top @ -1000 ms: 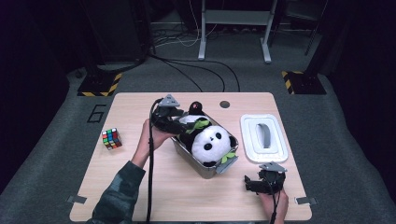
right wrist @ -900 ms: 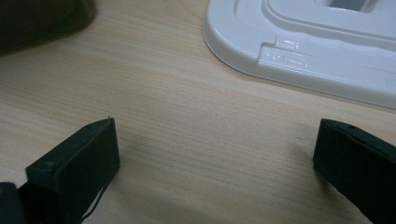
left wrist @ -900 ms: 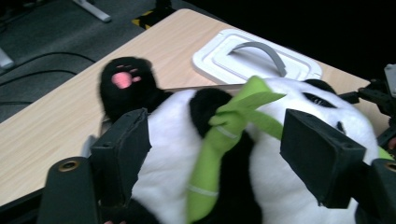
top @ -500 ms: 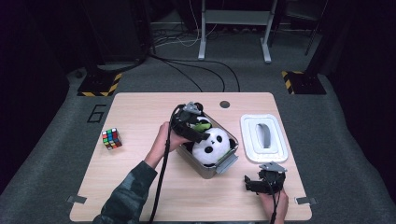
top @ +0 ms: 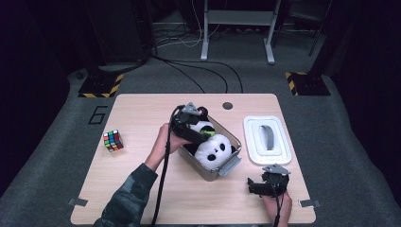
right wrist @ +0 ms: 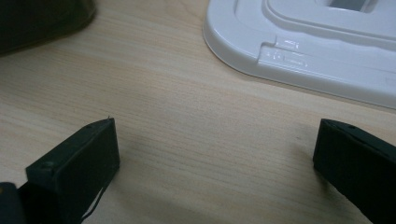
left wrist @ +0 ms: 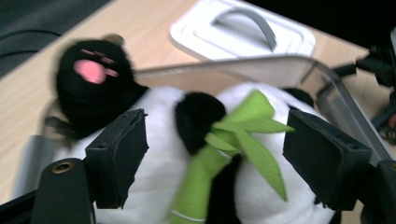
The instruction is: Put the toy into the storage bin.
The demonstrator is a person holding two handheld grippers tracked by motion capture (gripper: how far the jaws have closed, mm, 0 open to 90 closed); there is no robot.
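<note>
The left gripper (top: 201,130) hangs over the near end of a clear plastic bin (top: 232,163) in the middle of the counter (top: 142,113), its nose pointed down into the bin. In the left gripper view its two black jaws stand wide apart, one on either side of a plush panda (left wrist: 187,140) that lies in the bin. The left pad sits just beside the white belly below the black paw with the pink sole; the right pad is clear of the fur, beside the bin's wall. Between them lies the panda's green bamboo sprig (left wrist: 238,135). I cannot see either pad pressing on the toy, so the jaws have no hold on it.

From above, the panda (top: 215,149) fills the bin, its white face towards the near right corner and its black limbs at the far end under the gripper.

The right gripper (top: 265,185) rests low near the front right edge of the counter, well apart from the bin. In the right gripper view its jaws are spread wide with bare wood between them, gripping nothing. Just beyond them lies the bin's white lid (right wrist: 327,51), flat on the counter, handle up, beside the bin (top: 267,139). A colour cube (top: 112,140) sits alone on the left side of the counter.
</note>
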